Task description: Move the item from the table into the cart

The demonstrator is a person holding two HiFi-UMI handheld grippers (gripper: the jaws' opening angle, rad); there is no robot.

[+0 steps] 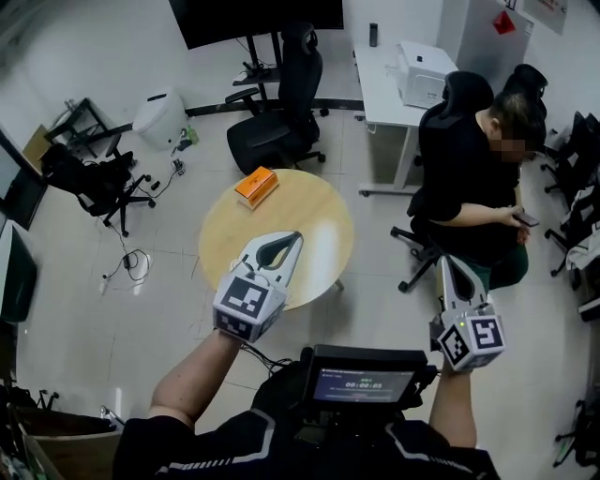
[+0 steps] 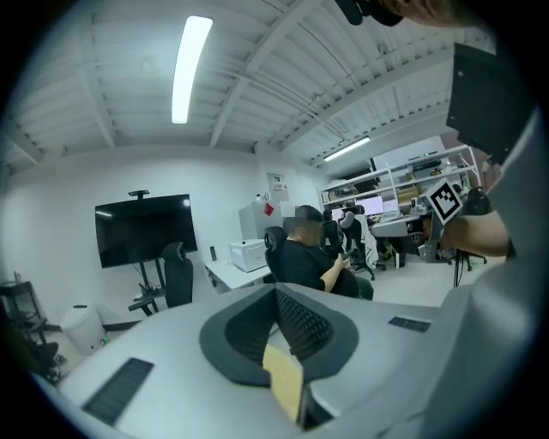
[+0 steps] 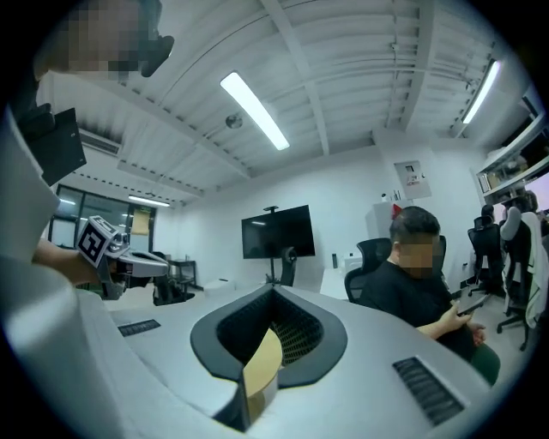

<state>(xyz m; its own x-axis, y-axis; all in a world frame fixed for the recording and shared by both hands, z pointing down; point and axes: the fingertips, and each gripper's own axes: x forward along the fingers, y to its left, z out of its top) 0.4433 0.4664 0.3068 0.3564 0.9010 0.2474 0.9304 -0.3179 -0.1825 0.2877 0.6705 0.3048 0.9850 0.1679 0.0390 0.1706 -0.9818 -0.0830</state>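
Pretty clearly an office: swivel chairs [image 1: 272, 139], a white table [image 1: 380, 89] with a printer [image 1: 422, 73], and a big black screen [image 1: 258, 19].

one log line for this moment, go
left tongs: shut, empty | right tongs: shut, empty | orange box: on round table, untouched | cart: not in view

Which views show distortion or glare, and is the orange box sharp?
Head view: even light, orange box and round table sharp. Left gripper view: heavy fisheye, dark corners, ceiling light strip blown out. Right gripper view: same fisheye and vignette, its ceiling strip glares.
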